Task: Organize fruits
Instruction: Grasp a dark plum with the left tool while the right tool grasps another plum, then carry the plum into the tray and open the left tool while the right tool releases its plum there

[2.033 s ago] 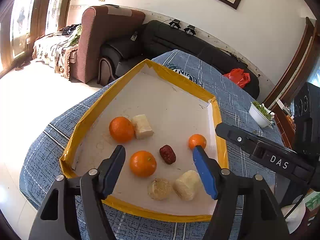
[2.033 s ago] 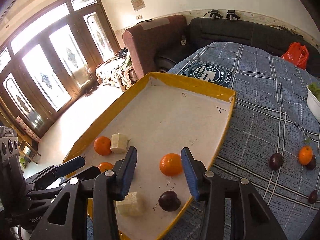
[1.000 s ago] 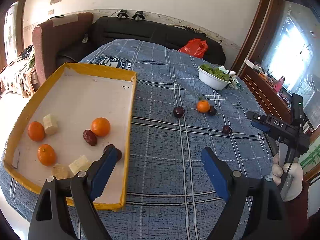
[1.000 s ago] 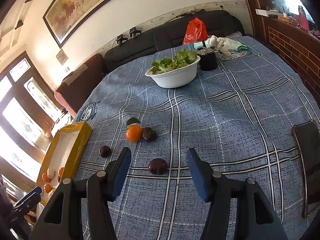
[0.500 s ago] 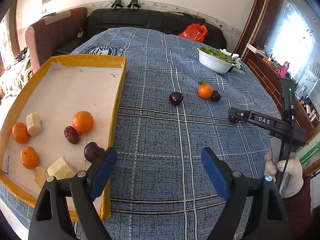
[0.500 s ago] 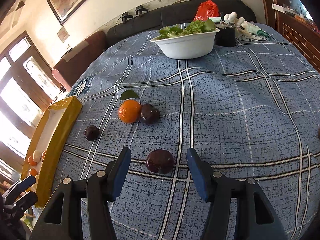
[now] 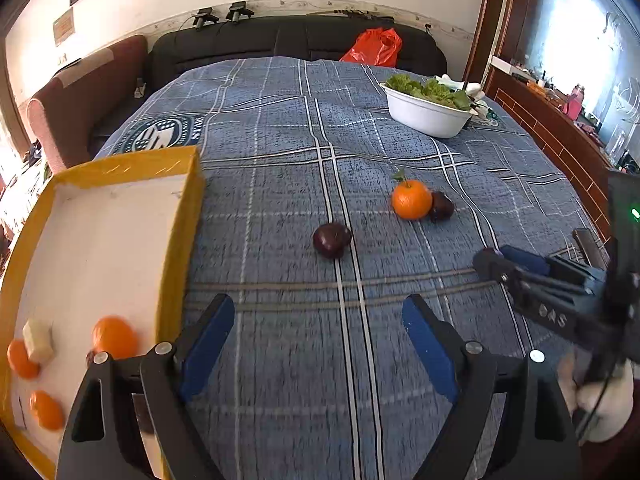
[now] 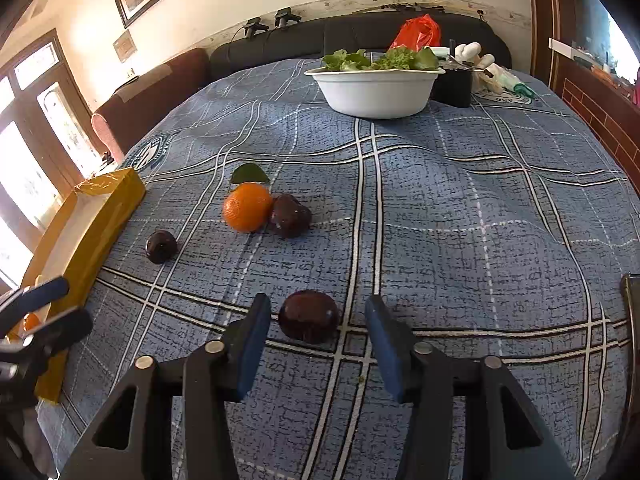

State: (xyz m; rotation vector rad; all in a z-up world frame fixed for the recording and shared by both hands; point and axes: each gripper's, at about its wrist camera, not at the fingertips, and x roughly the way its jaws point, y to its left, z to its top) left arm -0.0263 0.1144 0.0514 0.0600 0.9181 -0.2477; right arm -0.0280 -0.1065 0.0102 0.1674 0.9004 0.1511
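Note:
A yellow-rimmed tray [image 7: 176, 240] at the left holds oranges [image 7: 114, 337] and pale chunks. On the blue plaid cloth lie an orange [image 7: 412, 199] touching a dark plum [image 7: 442, 207], and a lone plum [image 7: 331, 239]. My left gripper [image 7: 316, 332] is open and empty over bare cloth beside the tray. My right gripper [image 8: 316, 330] is open, its fingers on either side of a dark plum [image 8: 308, 316] on the cloth. The same orange [image 8: 247, 207], plum [image 8: 290, 215] and lone plum [image 8: 161, 245] lie beyond it, with the tray [image 8: 100, 220] at the left.
A white bowl of lettuce [image 8: 374, 84] stands at the far side, with a black cup [image 8: 452, 84] and white gloves behind it. A phone [image 8: 632, 300] lies at the right edge. A black sofa and a red bag [image 7: 374, 46] lie beyond the table.
Both grippers swung from the tray to the loose fruit on the cloth. The right gripper advanced until the near plum sits between its open fingers. The left moved forward past the tray corner.

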